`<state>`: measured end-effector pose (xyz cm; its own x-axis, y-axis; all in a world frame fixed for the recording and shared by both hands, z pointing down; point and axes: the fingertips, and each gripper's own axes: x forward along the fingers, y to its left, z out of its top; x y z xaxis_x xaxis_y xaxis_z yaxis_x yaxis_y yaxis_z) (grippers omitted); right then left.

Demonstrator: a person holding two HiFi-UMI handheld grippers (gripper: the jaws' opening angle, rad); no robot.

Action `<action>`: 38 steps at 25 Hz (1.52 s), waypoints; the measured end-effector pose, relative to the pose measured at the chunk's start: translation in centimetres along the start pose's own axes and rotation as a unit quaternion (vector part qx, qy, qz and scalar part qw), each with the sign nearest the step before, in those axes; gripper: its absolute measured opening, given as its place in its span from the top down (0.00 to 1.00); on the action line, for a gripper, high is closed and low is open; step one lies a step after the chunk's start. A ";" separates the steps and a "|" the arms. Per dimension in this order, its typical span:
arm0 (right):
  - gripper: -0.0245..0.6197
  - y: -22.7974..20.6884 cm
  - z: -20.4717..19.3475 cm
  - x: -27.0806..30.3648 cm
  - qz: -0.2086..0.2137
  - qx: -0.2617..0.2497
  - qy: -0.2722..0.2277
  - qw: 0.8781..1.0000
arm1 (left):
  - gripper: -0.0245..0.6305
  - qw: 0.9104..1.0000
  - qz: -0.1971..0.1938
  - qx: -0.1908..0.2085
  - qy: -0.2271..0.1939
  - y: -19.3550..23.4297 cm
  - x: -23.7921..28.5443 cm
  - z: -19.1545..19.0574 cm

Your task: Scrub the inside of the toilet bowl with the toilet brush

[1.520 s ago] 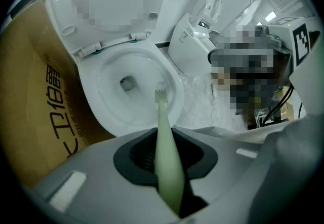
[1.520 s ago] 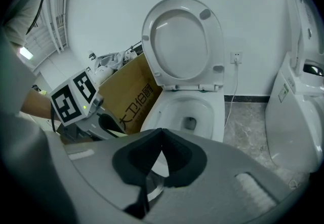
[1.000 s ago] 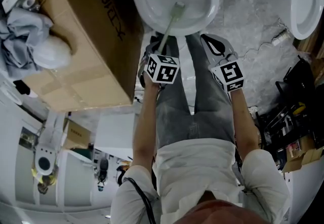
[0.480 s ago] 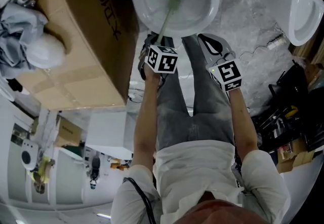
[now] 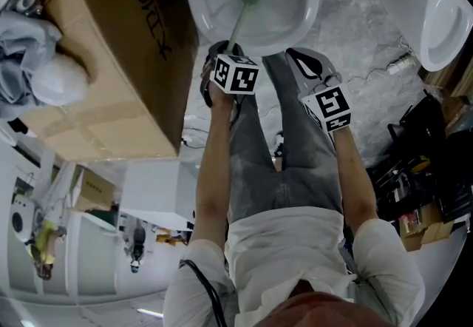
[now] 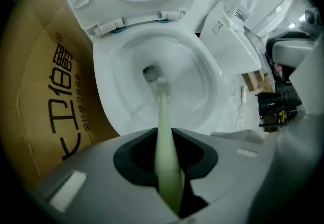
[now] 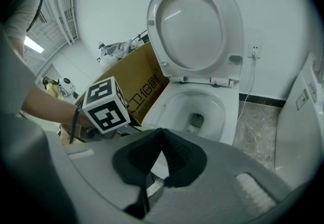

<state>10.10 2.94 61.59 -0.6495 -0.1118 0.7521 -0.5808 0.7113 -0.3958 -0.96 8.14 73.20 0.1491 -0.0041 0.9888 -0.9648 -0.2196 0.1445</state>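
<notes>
Down at the toilet, the left gripper [image 6: 169, 177] has its jaws clamped on the near end of the toilet brush [image 6: 163, 116], so that's the arm doing the work. The handle runs straight away from the fingers, near to far, angled down over the front rim into the toilet bowl [image 6: 205, 73]. The bristle head [image 6: 161, 82] sits right at the drain opening, at the low far part of the basin. I'd say any scrubbing from here means sweeping that far tip sideways or dragging it back toward the near wall.

The right gripper [image 7: 152, 167] hangs off to the right, near the person's knee. Its pads are pressed together with nothing between them, so it's just idle.

Texture-wise, the handle looks like smooth pale-green plastic, slim and a bit tapered, with short whitish bristles. The bowl is glossy white ceramic, an oval, with the seat lid [image 7: 195, 25] tipped upright behind it. A big brown cardboard box [image 5: 111, 59] with dark print stands close on the left, and the floor [image 5: 355, 15] looks like grey marbled stone.
</notes>
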 end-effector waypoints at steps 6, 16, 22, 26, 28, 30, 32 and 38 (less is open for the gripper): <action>0.95 -1.0 0.0 0.0 0.005 -0.004 0.005 1.000 | 0.81 1.000 0.011 -0.003 0.008 0.7 1.4 1.3; 0.95 -2.2 -0.2 -0.1 0.007 -0.004 0.004 1.000 | 0.81 0.999 0.029 -0.028 0.015 1.8 4.1 4.4; 0.95 -2.5 -0.5 -0.7 0.005 -0.002 -0.001 1.000 | 0.81 0.998 0.047 -0.025 0.016 2.3 5.4 6.0; 0.95 -2.9 -0.4 -1.1 -0.001 -0.003 -0.006 1.000 | 0.81 0.998 0.052 -0.019 0.018 2.6 5.6 6.4; 0.95 -2.9 -0.4 -1.5 -0.004 -0.003 -0.007 1.000 | 0.81 0.998 0.048 -0.021 0.020 2.5 5.1 6.1; 0.95 -2.7 -0.5 -2.1 -0.007 -0.005 -0.006 1.000 | 0.81 0.999 0.042 -0.022 0.025 1.9 4.5 5.4; 0.95 -2.5 -0.6 -2.6 -0.010 -0.007 -0.004 1.000 | 0.81 0.999 0.038 -0.019 0.029 1.4 3.8 4.7; 0.95 -1.5 0.9 -4.1 -0.027 -0.013 -0.024 0.999 | 0.81 0.999 0.030 -0.014 0.023 0.9 1.5 3.2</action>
<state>13.20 1.75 58.61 -0.6415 -0.1830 0.7449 -0.6025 0.7213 -0.3417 -0.86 4.79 74.69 0.0809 0.0281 0.9963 -0.9777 -0.1920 0.0848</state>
